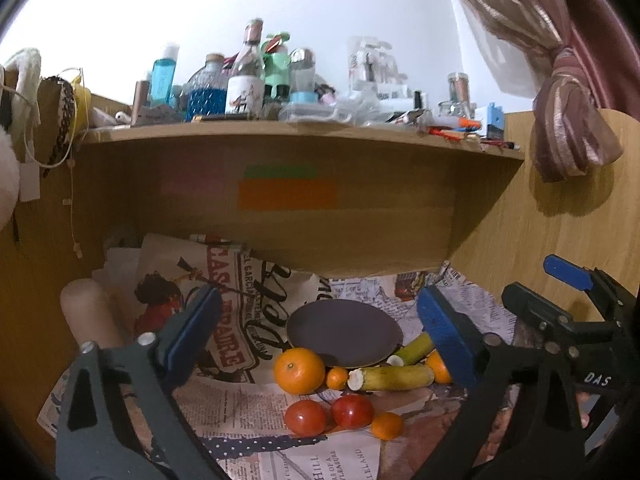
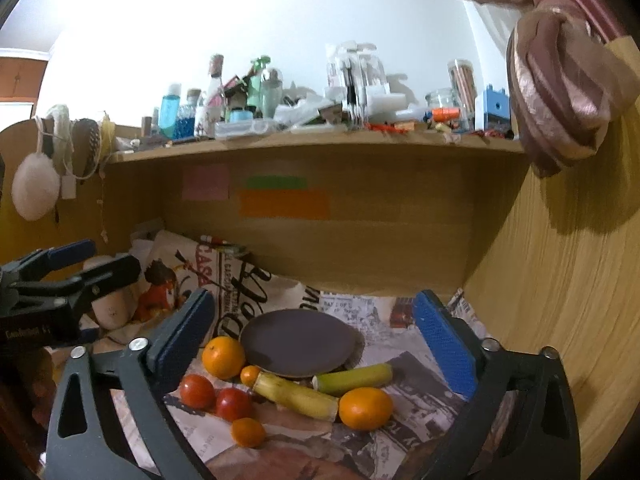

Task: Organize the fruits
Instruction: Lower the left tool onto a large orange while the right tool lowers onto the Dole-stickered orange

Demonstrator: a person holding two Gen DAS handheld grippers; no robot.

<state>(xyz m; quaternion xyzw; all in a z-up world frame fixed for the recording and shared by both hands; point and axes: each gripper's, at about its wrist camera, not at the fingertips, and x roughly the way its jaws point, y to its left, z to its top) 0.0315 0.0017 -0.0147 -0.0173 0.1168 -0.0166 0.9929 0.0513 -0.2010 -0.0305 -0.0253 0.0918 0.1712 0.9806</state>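
**Fruit beside a bare plate**

Newspaper (image 2: pixel 420 364) covers the table, and both tools hover above it with jaws wide: left tool (image 1: pixel 320 332), right tool (image 2: pixel 316 340). Nearest lie a small tangerine (image 2: pixel 248 432) and two tomatoes (image 2: pixel 216 396), then sugarcane pieces (image 2: pixel 296 396) and oranges (image 2: pixel 223 357). Behind them sits a dark plate (image 2: pixel 298 344), holding nothing. Farther up, a wooden shelf (image 2: pixel 320 145) carries bottles.

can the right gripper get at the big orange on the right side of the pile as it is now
Probably yes. The right gripper is open, and the big orange lies at the near right edge of the pile with nothing on top; only the yellow-green stalk touches its left side.
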